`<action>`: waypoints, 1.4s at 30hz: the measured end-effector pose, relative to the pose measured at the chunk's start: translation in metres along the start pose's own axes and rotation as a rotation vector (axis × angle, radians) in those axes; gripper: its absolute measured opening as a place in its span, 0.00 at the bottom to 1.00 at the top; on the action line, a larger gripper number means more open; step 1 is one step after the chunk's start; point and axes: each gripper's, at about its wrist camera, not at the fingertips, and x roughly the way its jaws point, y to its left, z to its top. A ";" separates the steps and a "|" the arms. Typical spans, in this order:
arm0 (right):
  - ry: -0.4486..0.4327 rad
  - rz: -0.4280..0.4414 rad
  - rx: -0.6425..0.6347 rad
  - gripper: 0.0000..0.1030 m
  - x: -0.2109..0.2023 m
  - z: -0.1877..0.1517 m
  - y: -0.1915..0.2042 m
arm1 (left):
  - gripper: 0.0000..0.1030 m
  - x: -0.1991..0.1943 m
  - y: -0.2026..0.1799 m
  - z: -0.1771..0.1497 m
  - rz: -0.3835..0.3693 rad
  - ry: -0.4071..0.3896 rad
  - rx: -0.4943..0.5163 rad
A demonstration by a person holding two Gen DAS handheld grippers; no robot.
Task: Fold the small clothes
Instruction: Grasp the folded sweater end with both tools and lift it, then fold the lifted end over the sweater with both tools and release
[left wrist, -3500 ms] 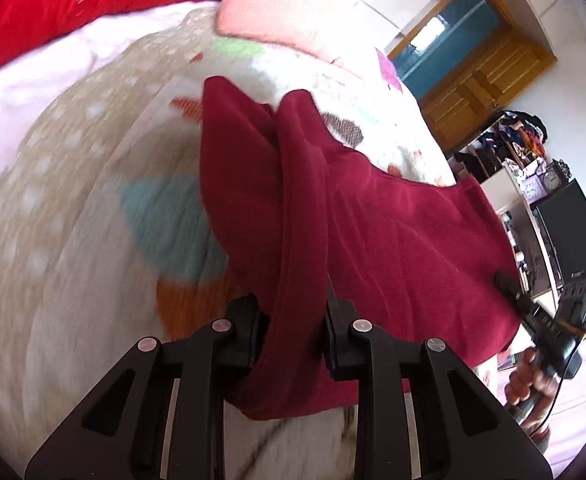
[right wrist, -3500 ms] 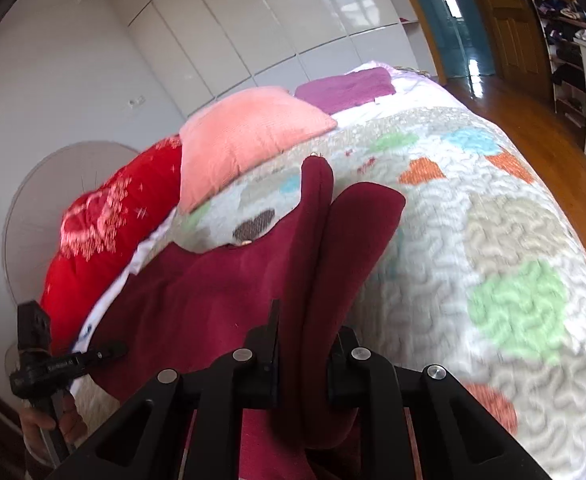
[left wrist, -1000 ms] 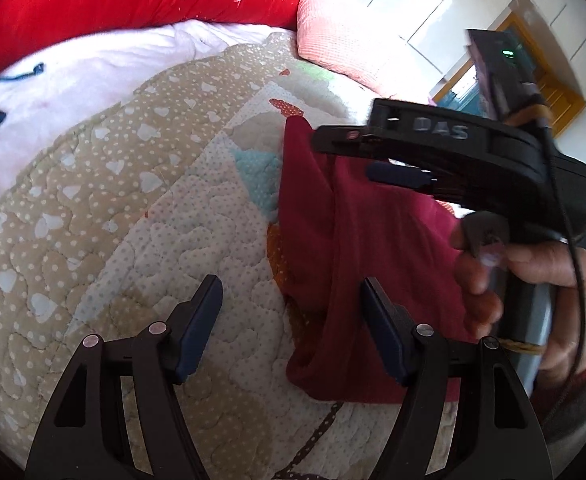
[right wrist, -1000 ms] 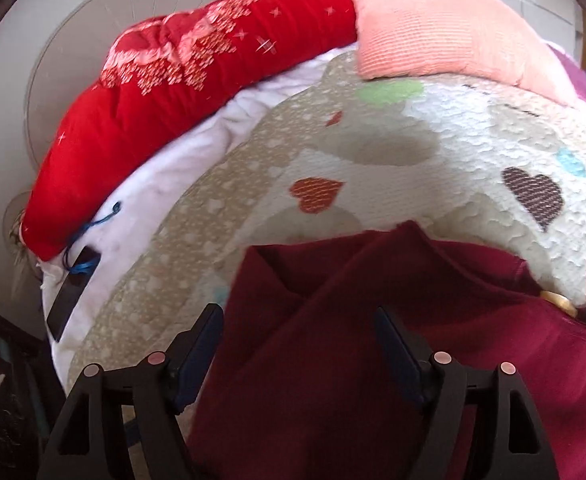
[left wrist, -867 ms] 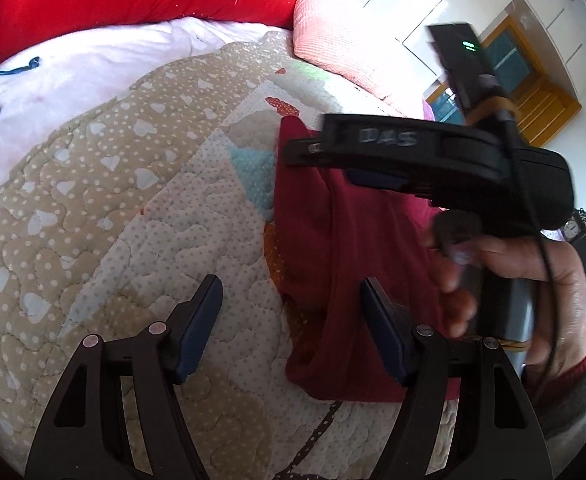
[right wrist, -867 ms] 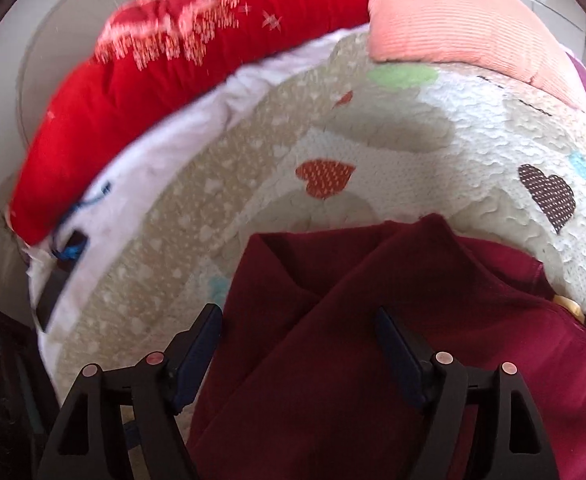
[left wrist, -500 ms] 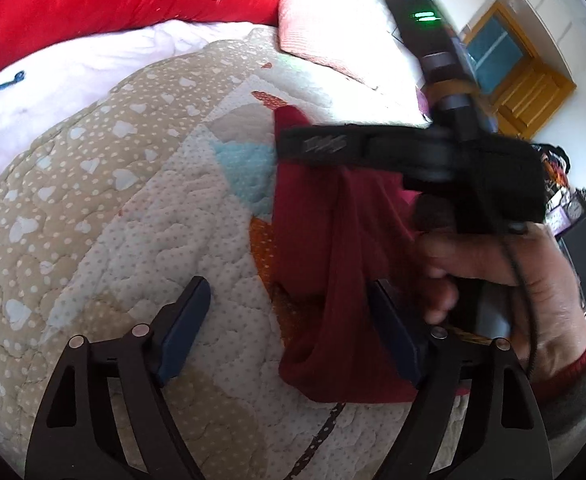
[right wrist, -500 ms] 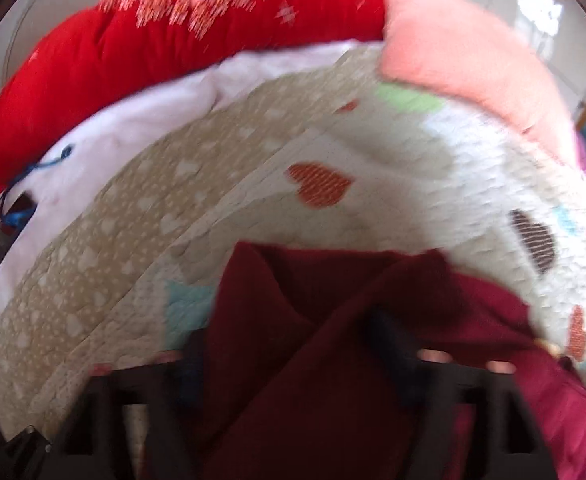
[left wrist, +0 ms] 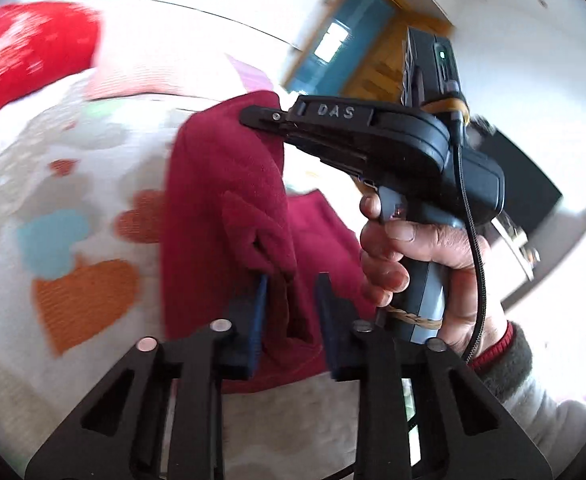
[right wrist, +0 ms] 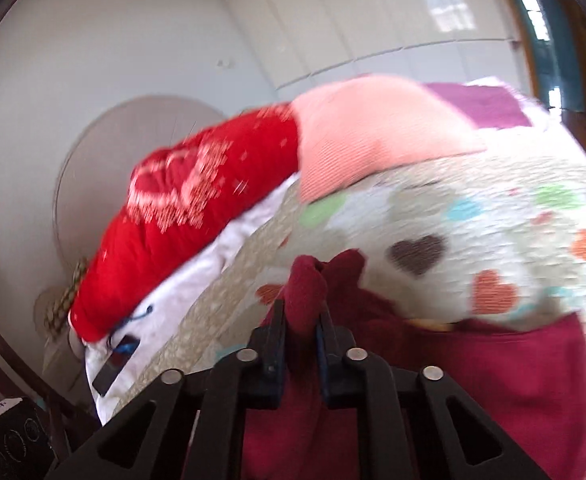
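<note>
A dark red garment (left wrist: 229, 208) is held up over the heart-patterned quilt (left wrist: 73, 216). My left gripper (left wrist: 291, 300) is shut on the garment's near edge; cloth fills the gap between its blue pads. My right gripper (right wrist: 302, 312) is shut on another bunched edge of the garment (right wrist: 493, 372), whose rest drapes to the right. In the left wrist view the right gripper (left wrist: 259, 114) shows from the side, pinching the lifted top of the cloth, with the hand (left wrist: 413, 256) on its handle.
A red pillow (right wrist: 197, 208) and a pink pillow (right wrist: 373, 128) lie at the head of the bed, with a purple one (right wrist: 477, 104) behind. A white sheet (right wrist: 197, 280) edges the quilt. A wooden door (left wrist: 377, 68) stands beyond.
Both grippers were open over the lying garment; now both have shut on its edges and lifted it off the quilt.
</note>
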 end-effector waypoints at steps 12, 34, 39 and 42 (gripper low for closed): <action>0.060 -0.097 0.267 0.52 -0.046 -0.054 -0.120 | 0.15 0.081 -0.023 -0.027 0.040 0.181 0.054; 0.109 0.110 0.203 0.22 0.004 -0.084 -0.071 | 0.16 0.011 0.015 -0.027 0.147 0.110 0.048; 0.059 0.012 0.047 0.20 -0.052 -0.060 -0.063 | 0.18 0.010 -0.001 -0.012 0.140 0.070 0.094; 0.078 -0.135 -0.058 0.19 -0.079 -0.055 -0.076 | 0.18 0.025 -0.011 -0.009 0.132 0.082 0.122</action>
